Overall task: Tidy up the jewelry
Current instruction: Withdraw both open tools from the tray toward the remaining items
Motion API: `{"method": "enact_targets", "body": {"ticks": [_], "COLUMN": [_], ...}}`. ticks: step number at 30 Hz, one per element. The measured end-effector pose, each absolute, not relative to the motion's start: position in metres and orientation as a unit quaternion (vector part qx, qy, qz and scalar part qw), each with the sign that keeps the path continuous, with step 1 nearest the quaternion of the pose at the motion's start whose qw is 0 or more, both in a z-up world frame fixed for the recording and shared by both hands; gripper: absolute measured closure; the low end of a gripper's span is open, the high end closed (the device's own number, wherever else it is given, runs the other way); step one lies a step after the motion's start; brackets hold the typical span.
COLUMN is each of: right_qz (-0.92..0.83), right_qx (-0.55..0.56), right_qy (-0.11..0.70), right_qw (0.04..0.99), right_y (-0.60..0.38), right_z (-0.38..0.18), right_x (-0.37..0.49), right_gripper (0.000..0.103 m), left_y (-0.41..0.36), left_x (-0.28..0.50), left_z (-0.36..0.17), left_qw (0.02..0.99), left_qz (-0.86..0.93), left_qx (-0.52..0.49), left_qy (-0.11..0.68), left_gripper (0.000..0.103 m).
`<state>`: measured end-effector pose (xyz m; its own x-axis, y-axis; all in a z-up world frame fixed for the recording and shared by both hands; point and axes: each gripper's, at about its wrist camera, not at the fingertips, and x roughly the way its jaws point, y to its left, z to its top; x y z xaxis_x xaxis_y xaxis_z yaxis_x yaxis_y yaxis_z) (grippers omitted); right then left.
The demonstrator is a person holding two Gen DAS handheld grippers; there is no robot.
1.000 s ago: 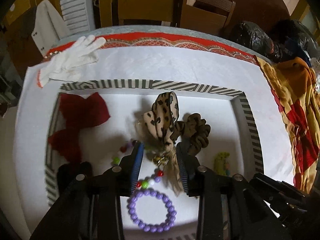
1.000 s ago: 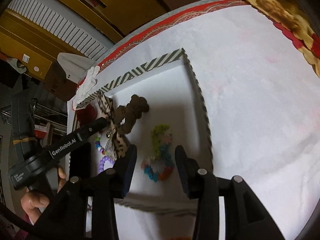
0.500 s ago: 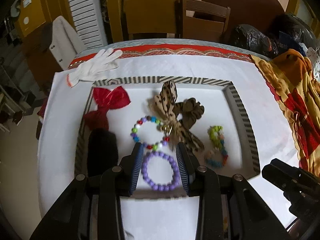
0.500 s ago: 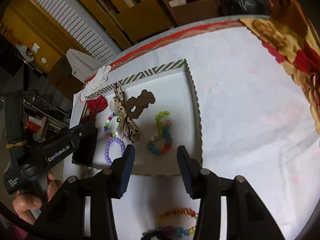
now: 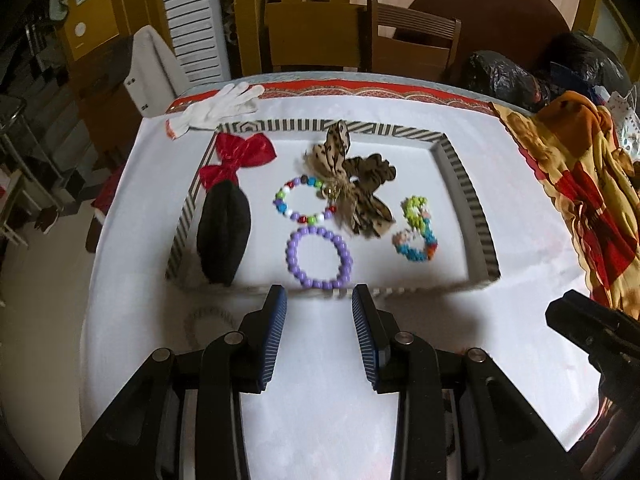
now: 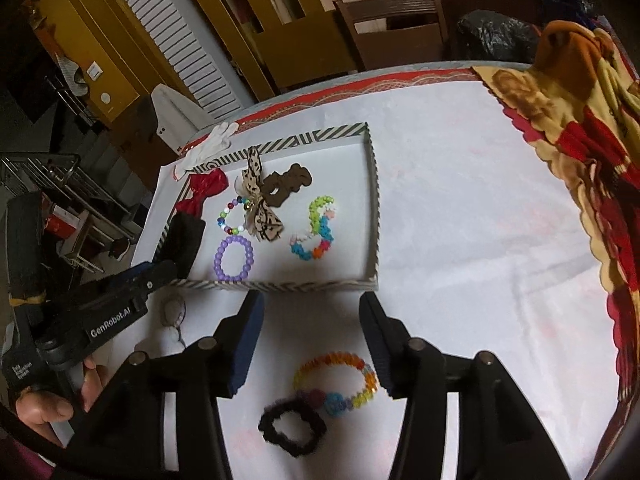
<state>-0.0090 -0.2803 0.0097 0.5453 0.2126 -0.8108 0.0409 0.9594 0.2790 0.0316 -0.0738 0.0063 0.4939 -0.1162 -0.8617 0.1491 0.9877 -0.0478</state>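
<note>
A striped-rim tray (image 5: 478, 216) (image 6: 374, 200) holds a purple bead bracelet (image 5: 319, 258) (image 6: 233, 258), a multicolour bead bracelet (image 5: 304, 200), a leopard bow (image 5: 352, 192) (image 6: 260, 204), a red bow (image 5: 240, 156), a black pouch (image 5: 224, 232) and a bright knotted bracelet (image 5: 416, 228) (image 6: 316, 232). My left gripper (image 5: 320, 320) is open and empty, just in front of the tray. My right gripper (image 6: 312, 332) is open above an orange bead bracelet (image 6: 336, 380) and a black scrunchie (image 6: 290, 426) lying on the white cloth.
A white glove (image 5: 216, 108) lies behind the tray. A patterned orange cloth (image 5: 580, 184) covers the table's right edge. A thin ring-like item (image 6: 174, 310) lies left of my right gripper. Chairs (image 5: 412, 44) stand behind the table.
Both grippers have pulled back from over the tray to in front of it. The left one has left the purple bracelet in the tray. The orange bracelet and scrunchie have come into view.
</note>
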Motion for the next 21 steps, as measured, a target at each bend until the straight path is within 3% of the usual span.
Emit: {"method": "enact_targets", "body": {"ticks": [21], "right_qz": [0.077], "right_qx": [0.098], "right_qy": [0.479], "right_qw": [0.869], "right_y": [-0.28], "right_z": [0.014], "right_x": [-0.082], "right_gripper": [0.047], "left_y": [-0.087], "left_x": [-0.052], "left_z": [0.011], "left_qw": [0.87], "left_qz": [-0.063], "left_qx": [0.014], "left_qy": [0.489], "left_gripper": [0.078]}}
